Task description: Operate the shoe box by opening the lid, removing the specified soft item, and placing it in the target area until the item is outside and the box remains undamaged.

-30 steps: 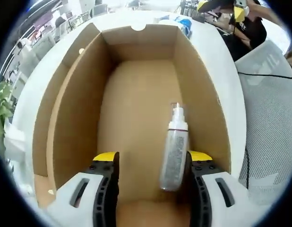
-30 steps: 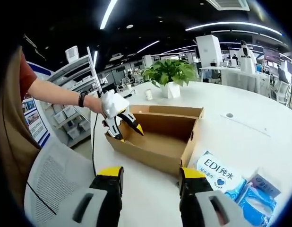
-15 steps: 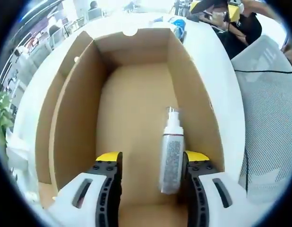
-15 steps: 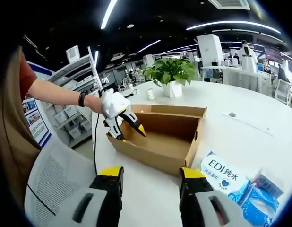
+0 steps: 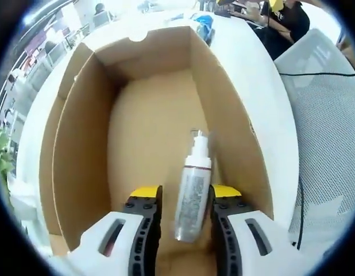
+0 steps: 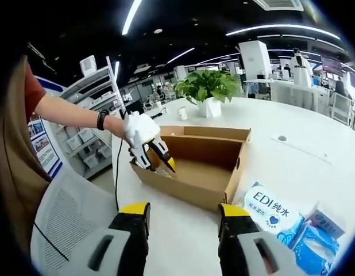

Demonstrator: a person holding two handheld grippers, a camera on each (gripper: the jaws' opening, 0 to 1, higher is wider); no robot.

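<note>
- Closing in since the earlier frames, the left gripper (image 5: 183,198) jaws are now standing much narrower, pinching in on the spray bottle (image 5: 192,187) that a second ago lay loose beside the right-hand jaw.
- Both yellow-tipped jaws are pressing against or sitting just beside the bottle's flanks, low on its clear body; I am judging this as the grasp being made, though a hair of gap on either side cannot be ruled out.
- Straight ahead of the jaws, the bottle is lying on its side on the box floor, its white pump head pointing away from the tool, so the tool is coming in along its length to take it across the narrow way.
- Around the tool, the shoe box (image 5: 80,144) is standing open, its walls rising on both sides; the bottle is lying nearer the right-hand wall, which is leaving that jaw little room.
- Seen from the right gripper view, the left gripper (image 6: 156,161) is dipping over the near end of the shoe box (image 6: 192,192).
- Meanwhile the right gripper (image 6: 183,215) is hanging wide and empty, well apart from the box, probably waiting.
- Beyond its right jaw, wet-wipe packs (image 6: 269,215) are lying on the white table (image 6: 292,155), with a potted plant (image 6: 206,95) further off.
</note>
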